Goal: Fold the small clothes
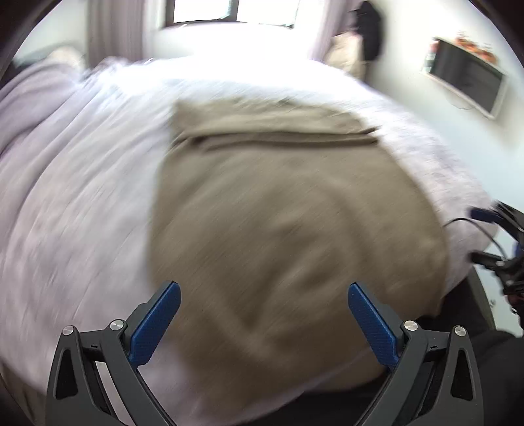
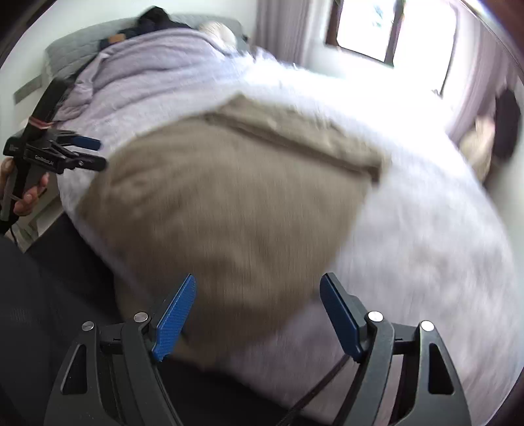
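A tan garment (image 1: 288, 209) lies spread flat on the lilac bed cover (image 1: 72, 183), with a folded band across its far end. My left gripper (image 1: 263, 288) is open and empty above the garment's near edge. My right gripper (image 2: 258, 281) is open and empty above the same garment (image 2: 229, 196), near its near right corner. The left gripper also shows in the right wrist view (image 2: 95, 152), off the garment's left side. The right gripper shows at the right edge of the left wrist view (image 1: 491, 236). Both views are motion-blurred.
The bed cover (image 2: 425, 245) stretches far beyond the garment. A bunched lilac duvet (image 2: 154, 62) and pillows lie at the bed's head. A window (image 2: 389, 29) and curtains stand behind. A wall-mounted screen (image 1: 468, 82) is on the right wall. The dark floor lies below the bed's near edge.
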`<state>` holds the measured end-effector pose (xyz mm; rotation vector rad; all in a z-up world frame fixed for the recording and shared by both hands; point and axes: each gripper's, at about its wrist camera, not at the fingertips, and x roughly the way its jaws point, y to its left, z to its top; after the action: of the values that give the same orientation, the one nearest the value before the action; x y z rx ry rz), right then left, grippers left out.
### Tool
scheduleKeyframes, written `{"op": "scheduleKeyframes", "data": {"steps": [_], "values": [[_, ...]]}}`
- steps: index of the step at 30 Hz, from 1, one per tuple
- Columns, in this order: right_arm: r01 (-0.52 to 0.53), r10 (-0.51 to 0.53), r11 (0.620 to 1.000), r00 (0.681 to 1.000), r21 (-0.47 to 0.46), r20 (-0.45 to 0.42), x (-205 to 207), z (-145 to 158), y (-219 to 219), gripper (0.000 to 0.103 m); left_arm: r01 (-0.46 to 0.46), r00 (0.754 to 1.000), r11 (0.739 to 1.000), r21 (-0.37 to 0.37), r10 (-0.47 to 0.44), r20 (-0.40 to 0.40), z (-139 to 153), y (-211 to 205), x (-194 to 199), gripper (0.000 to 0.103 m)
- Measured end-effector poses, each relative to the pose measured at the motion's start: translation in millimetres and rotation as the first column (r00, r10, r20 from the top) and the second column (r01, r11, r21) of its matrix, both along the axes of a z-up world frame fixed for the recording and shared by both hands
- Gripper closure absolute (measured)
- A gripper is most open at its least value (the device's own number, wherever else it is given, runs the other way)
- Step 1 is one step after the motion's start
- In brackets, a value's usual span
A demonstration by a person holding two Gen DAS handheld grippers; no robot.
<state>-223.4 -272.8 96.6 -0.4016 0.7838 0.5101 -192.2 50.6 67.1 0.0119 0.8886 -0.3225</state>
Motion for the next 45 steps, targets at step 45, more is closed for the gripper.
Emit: {"op": "scheduleKeyframes", "data": {"steps": [45], "values": [[-0.098,0.090,0.987,0.994,-0.124,-0.065,42,-78,100,0.014,-0.091,0.990,0.979,0.184,0.110,-0.092,-68,12,2,0.000]]}}
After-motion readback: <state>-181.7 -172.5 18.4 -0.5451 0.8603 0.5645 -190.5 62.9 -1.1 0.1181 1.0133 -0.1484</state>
